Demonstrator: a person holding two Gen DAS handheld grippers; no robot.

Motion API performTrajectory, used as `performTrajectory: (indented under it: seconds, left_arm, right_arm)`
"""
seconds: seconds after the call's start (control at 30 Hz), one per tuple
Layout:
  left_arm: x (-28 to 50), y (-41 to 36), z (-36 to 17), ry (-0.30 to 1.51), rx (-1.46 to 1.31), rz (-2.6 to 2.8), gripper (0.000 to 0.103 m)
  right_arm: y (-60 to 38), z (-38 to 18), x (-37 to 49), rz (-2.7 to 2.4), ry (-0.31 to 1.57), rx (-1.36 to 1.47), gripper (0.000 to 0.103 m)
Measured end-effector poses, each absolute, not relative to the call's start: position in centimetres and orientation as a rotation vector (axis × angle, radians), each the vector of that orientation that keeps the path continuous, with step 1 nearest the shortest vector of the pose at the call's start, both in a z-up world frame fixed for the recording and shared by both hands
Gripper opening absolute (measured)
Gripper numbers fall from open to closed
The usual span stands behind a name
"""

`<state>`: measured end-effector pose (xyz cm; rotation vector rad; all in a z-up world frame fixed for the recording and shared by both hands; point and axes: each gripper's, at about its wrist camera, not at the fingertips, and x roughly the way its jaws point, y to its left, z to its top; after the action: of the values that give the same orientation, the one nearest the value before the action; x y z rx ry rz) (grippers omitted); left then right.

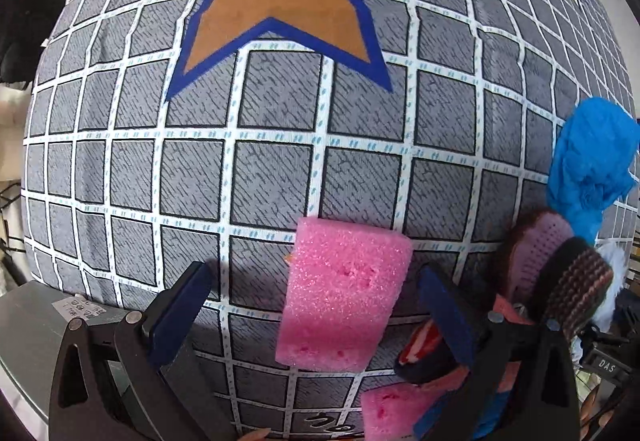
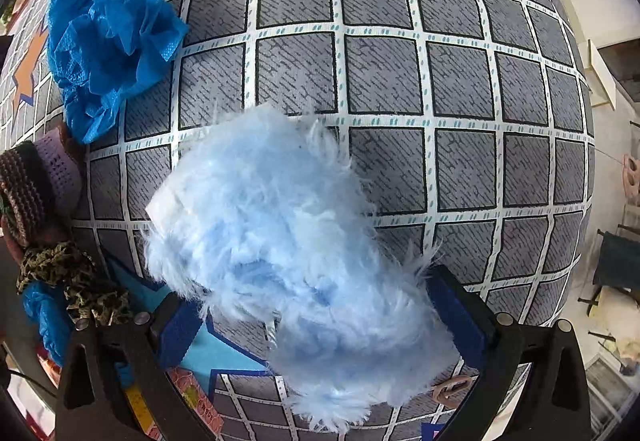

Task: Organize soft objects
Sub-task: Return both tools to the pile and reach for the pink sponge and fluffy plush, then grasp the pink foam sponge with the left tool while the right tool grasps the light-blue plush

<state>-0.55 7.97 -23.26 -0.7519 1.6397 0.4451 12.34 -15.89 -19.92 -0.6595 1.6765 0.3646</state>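
Hovering left gripper [image 1: 312,305]: jaws wide apart, gripping nothing; pink sponge [image 1: 344,297] lies loose between the fingers on the checked cloth [image 1: 272,169].
Right gripper [image 2: 316,305]: tilted over the cloth, fingers spread around the fluffy blue fabric [image 2: 280,241]; firm grip, cannot tell.
Farther: crumpled blue cloth [image 2: 108,45] beside knitted items [image 2: 36,181], toward the cloth's edge.

Bright even daylight, soft shadows, strong fisheye bulge, dark vignetted corners.

Left gripper [image 1: 310,307], right gripper [image 2: 318,315]: black angular frames, round metal rivets at pivots, dark blue finger pads [image 1: 180,309]. Sticker text near left frame illegible.
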Motion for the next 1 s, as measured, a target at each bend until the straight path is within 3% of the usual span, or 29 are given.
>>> performTrajectory:
  seconds: [0.57,0.63,0.7,0.77,0.8,0.87,1.0]
  left_arm:
    - [-1.4,8.1,-23.5,1.645,-0.759,0.444,0.103]
    - [-1.1,7.9,-23.2,1.639,-0.747,0.434,0.096]
    - [-0.6,7.3,-22.6,1.626,-0.713,0.415,0.085]
    - [0.0,6.6,-21.7,1.610,-0.667,0.382,0.070]
    - [0.3,6.4,-21.2,1.601,-0.641,0.374,0.051]
    - [0.7,6.1,-20.5,1.586,-0.609,0.375,0.046]
    - [0.8,6.4,-18.5,1.537,-0.589,0.418,0.046]
  right_arm:
    - [-16.1,-20.0,12.6,0.367,1.677,-0.658,0.103]
    - [-16.1,-19.9,12.5,0.360,1.686,-0.655,0.103]
    - [-16.5,-19.5,12.5,0.337,1.692,-0.629,0.095]
    - [-16.6,-19.0,12.4,0.345,1.682,-0.627,0.076]
    - [-16.5,-18.7,12.3,0.359,1.674,-0.633,0.069]
    - [-16.3,-17.9,12.1,0.395,1.656,-0.649,0.032]
    - [-17.2,-16.8,12.7,0.404,1.694,-0.548,0.031]
